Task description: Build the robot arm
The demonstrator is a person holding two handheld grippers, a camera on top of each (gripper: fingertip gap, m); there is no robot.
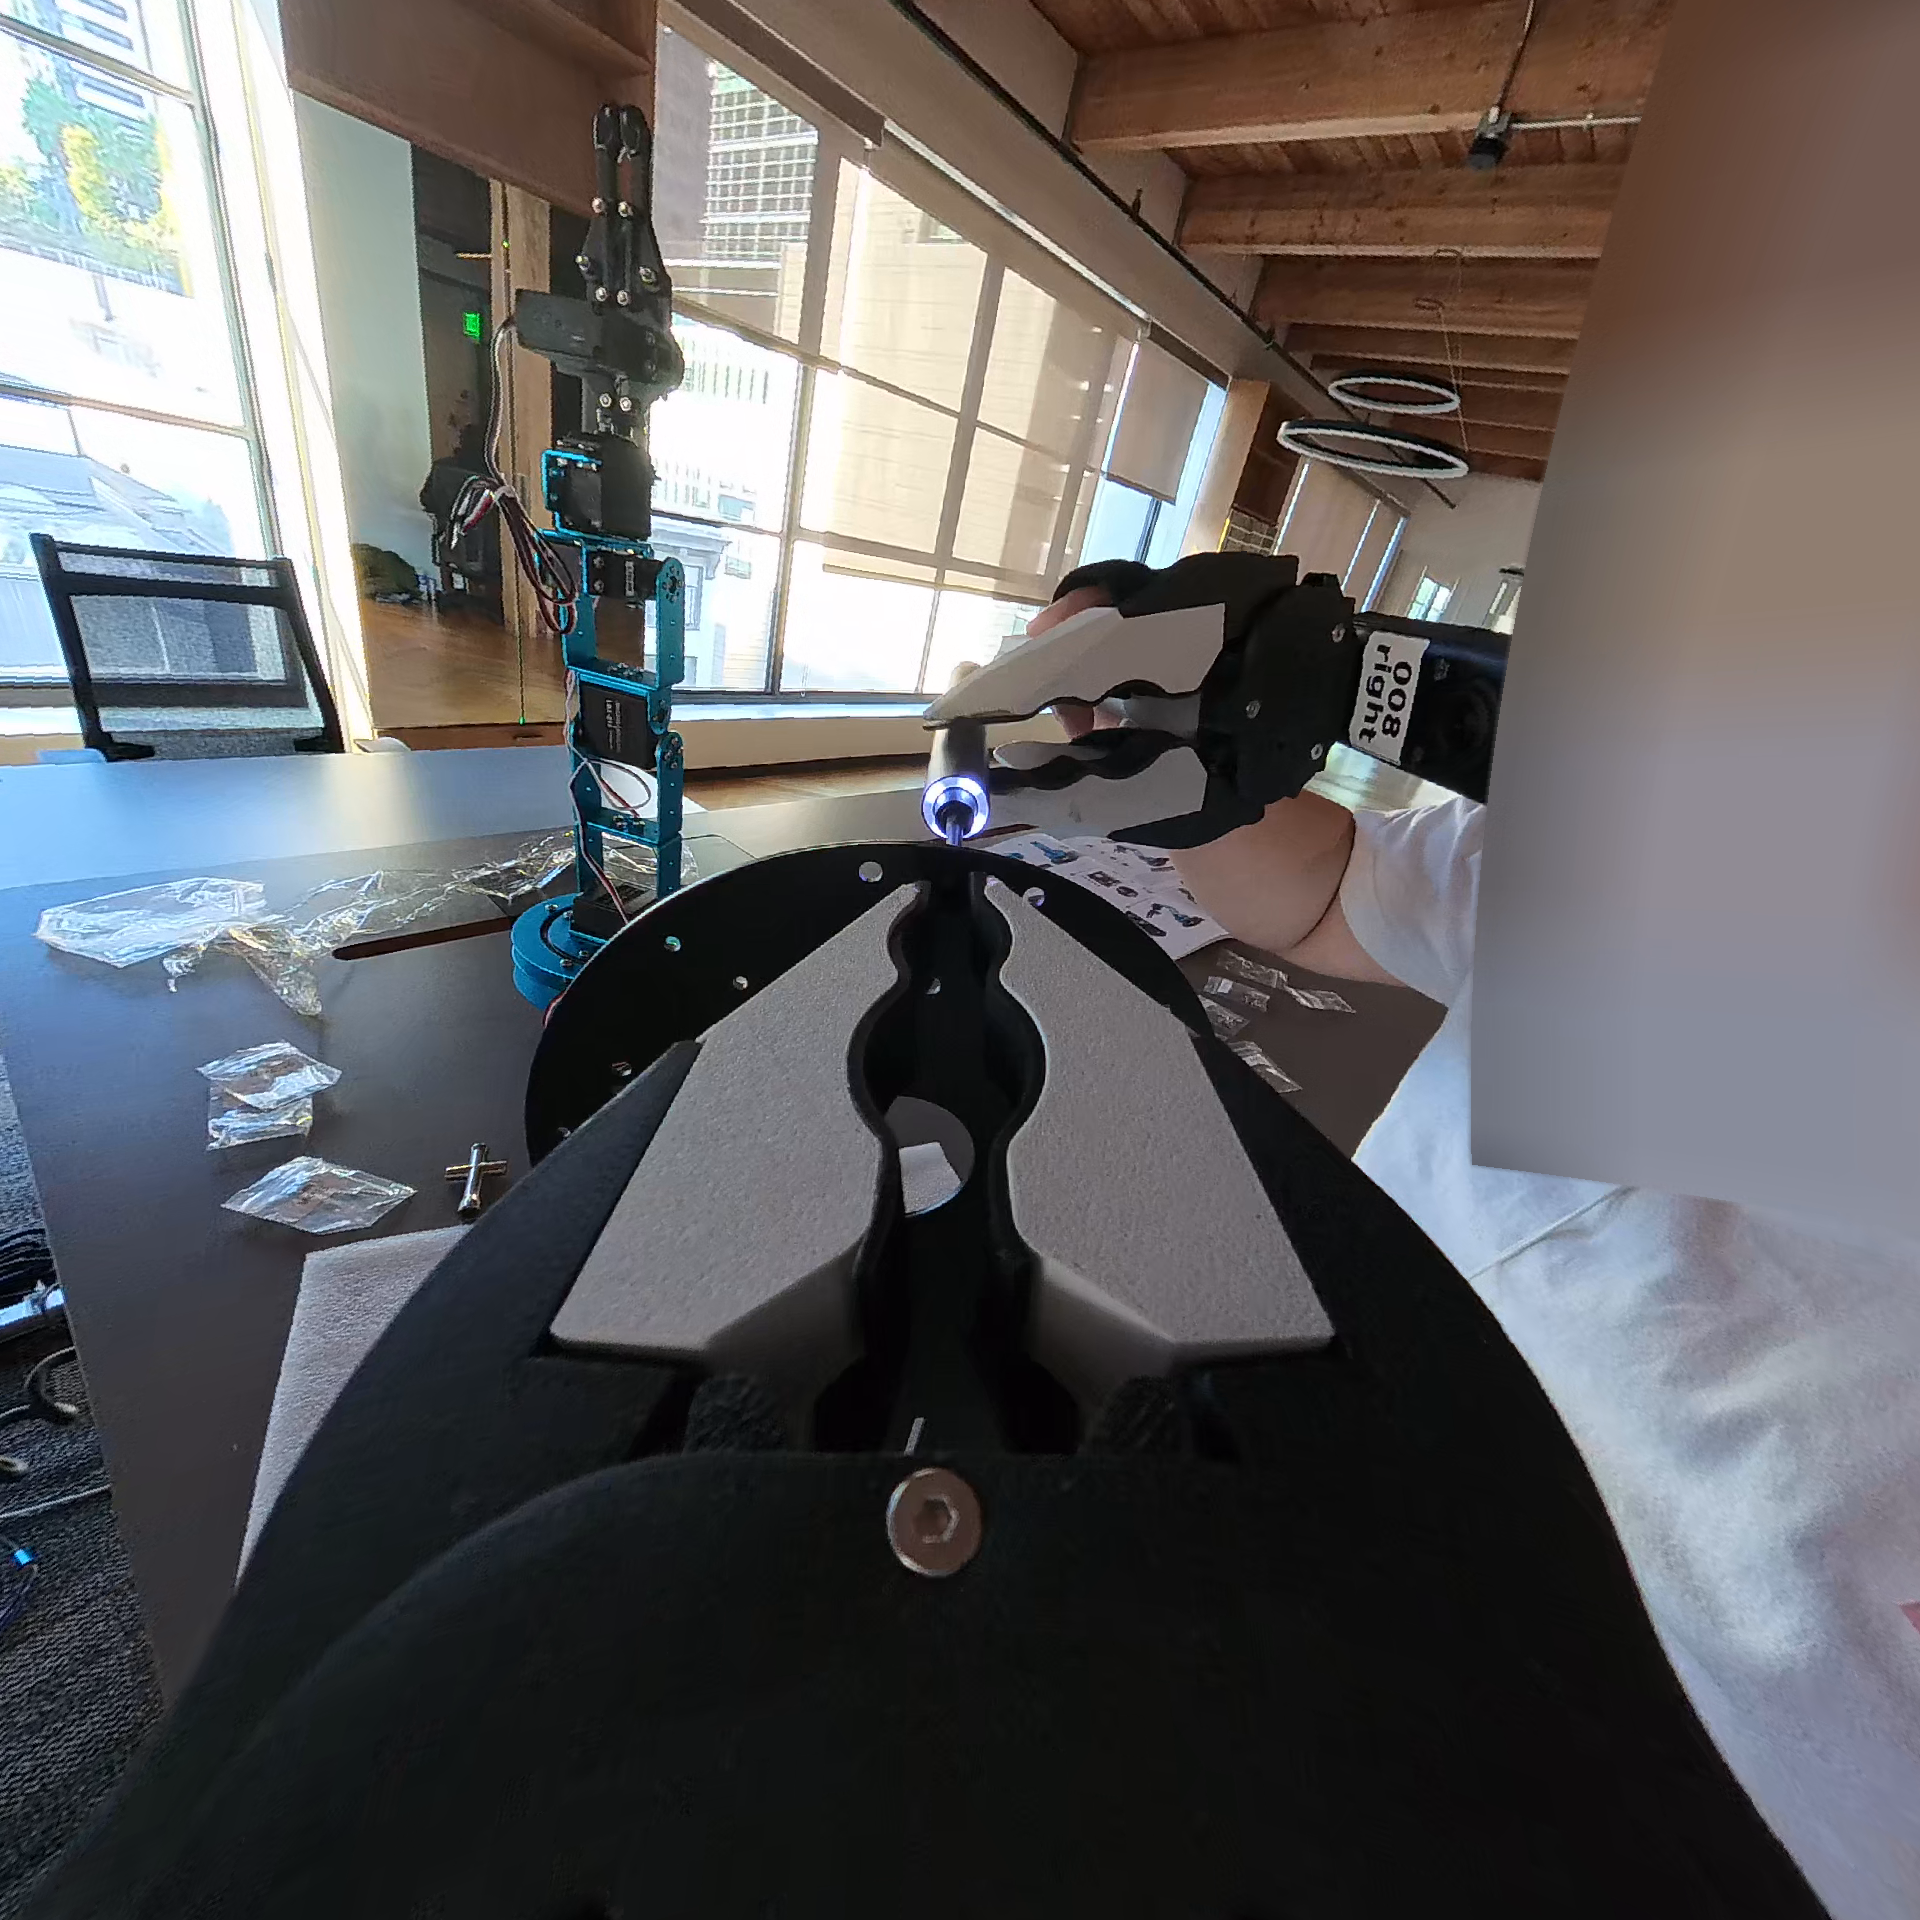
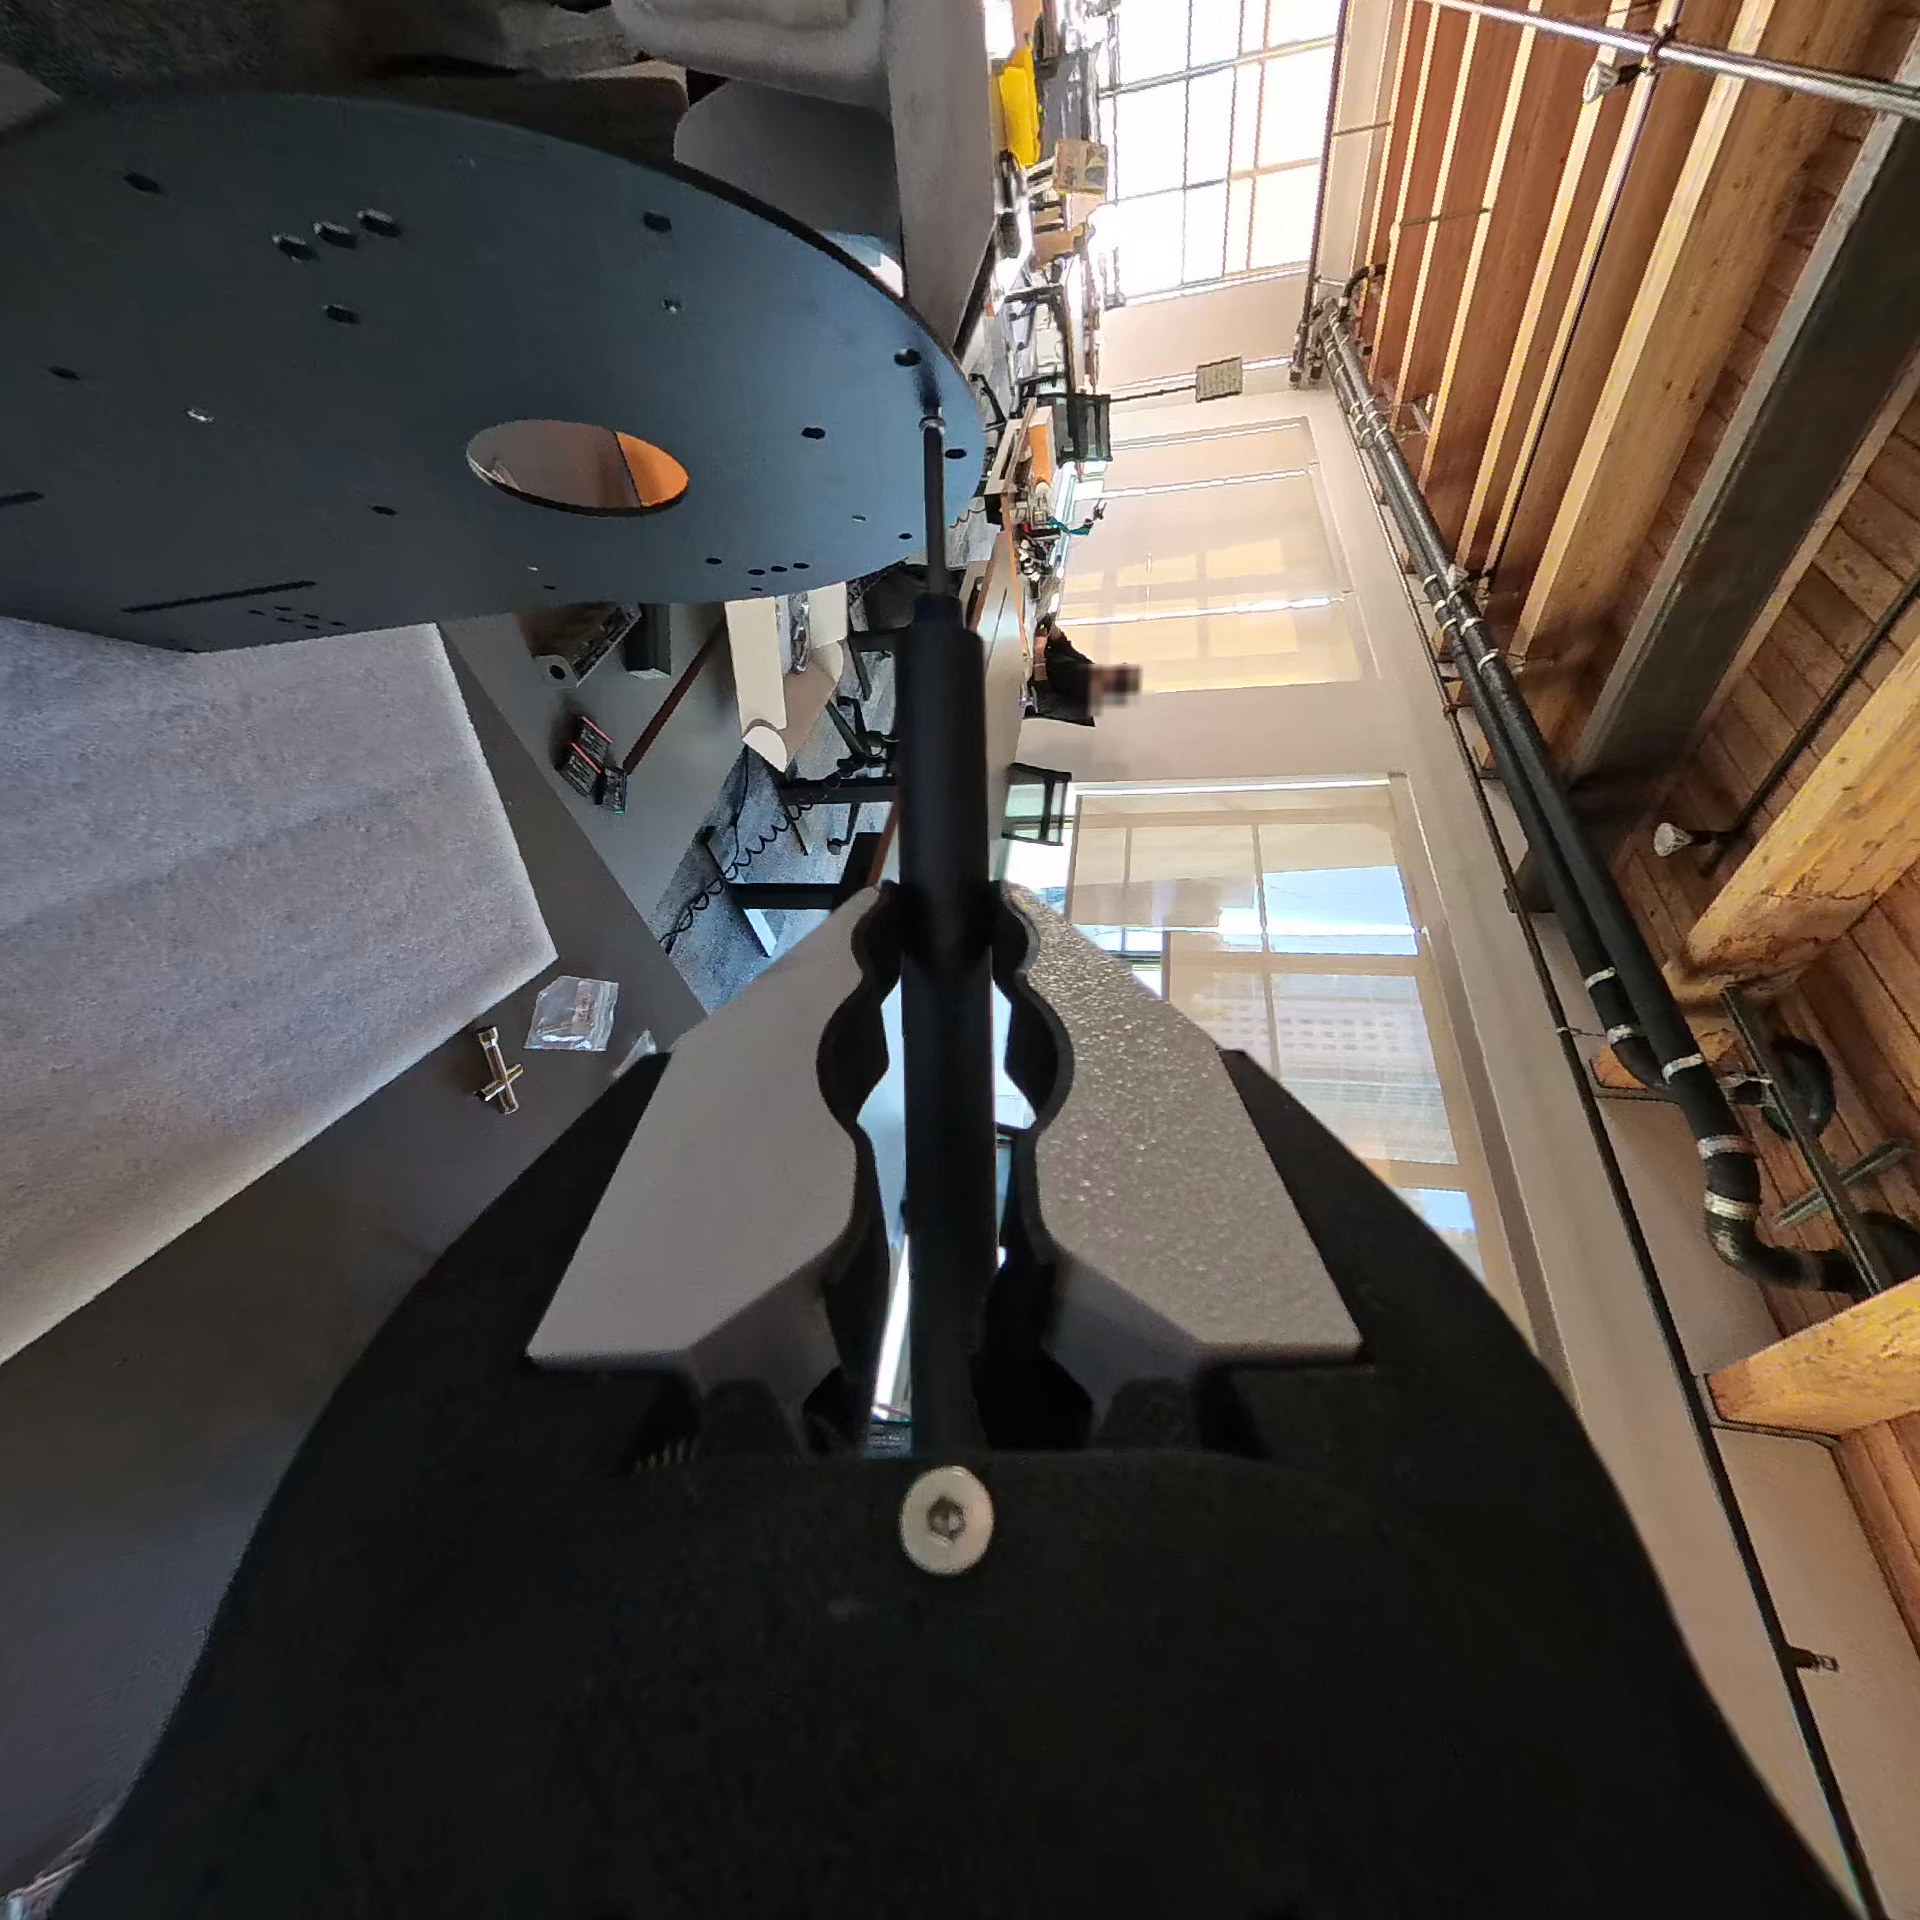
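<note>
My left gripper [image 1: 951, 894] is shut on a black round plate [image 1: 644, 997] with several small holes, and holds it edge-on above the dark table [image 1: 125, 1039]. My right gripper [image 1: 966, 732] comes in from the right, shut on a black electric screwdriver [image 1: 954, 802] with a lit blue ring. In the right wrist view the right gripper [image 2: 940, 914] grips the screwdriver [image 2: 940, 790] along its body. The thin bit meets a small screw [image 2: 932, 423] at the rim of the plate [image 2: 416, 343], which has a large hole at its centre.
A blue and black robot arm kit [image 1: 613, 644] stands upright on the table behind the plate. Small plastic bags [image 1: 260, 1091], a metal cross wrench [image 1: 476, 1176], a printed sheet [image 1: 1122, 883] and white foam [image 1: 343, 1330] lie around. A person's white sleeve [image 1: 1662, 1455] is at the right. The tips of one gripper are about 8 centimetres away from the tips of the other.
</note>
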